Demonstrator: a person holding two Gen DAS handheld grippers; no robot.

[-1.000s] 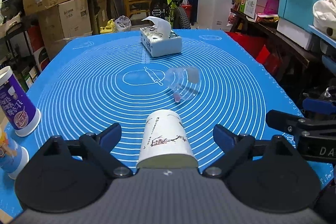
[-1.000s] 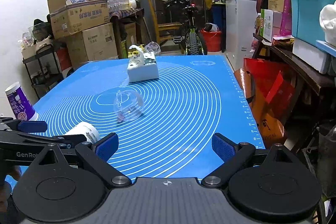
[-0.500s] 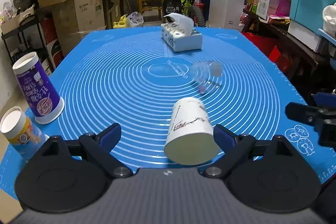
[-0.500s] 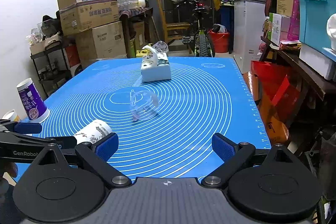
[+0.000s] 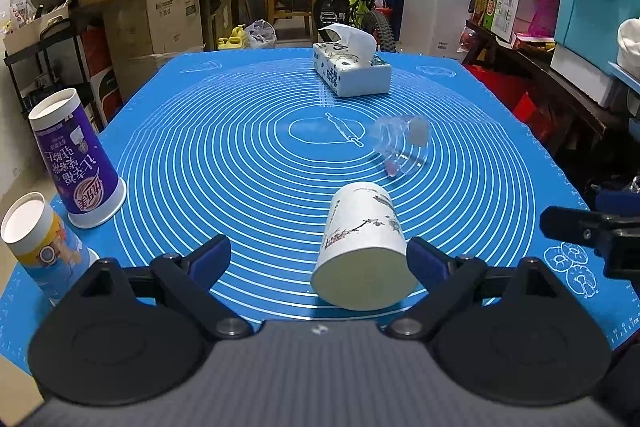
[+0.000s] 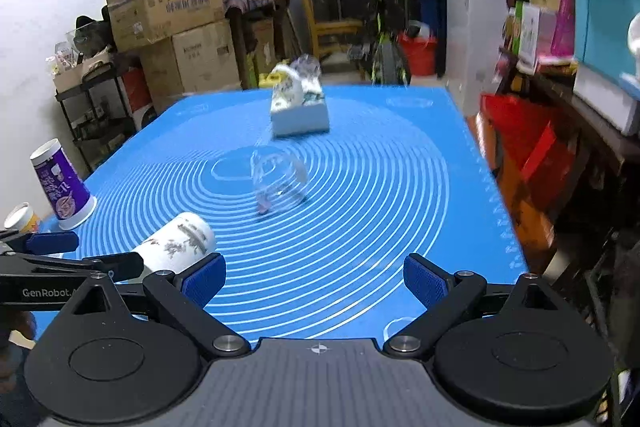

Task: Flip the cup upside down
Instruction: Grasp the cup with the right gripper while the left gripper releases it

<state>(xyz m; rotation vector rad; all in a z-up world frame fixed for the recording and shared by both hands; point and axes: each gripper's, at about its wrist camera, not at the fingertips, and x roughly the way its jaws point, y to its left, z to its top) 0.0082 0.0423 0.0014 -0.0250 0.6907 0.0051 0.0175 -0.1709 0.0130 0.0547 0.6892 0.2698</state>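
A white paper cup (image 5: 362,245) with a branch print lies on its side on the blue mat (image 5: 240,155), its mouth toward the camera. My left gripper (image 5: 320,259) is open; the cup lies between its fingers, close to the right finger (image 5: 426,259). The cup also shows in the right wrist view (image 6: 176,247), at the lower left. My right gripper (image 6: 314,279) is open and empty over the mat's near right part. A clear plastic cup (image 5: 402,147) lies on its side near the mat's middle; it also shows in the right wrist view (image 6: 278,185).
A purple cup (image 5: 78,163) and a yellow-and-blue cup (image 5: 44,245) stand upside down at the mat's left edge. A tissue box (image 5: 352,71) sits at the far side. Boxes, a bicycle and shelves surround the table.
My left gripper has drawn back and shifted left, so the white cup now lies farther out, by the right finger. The right gripper has moved, its view shifting left.
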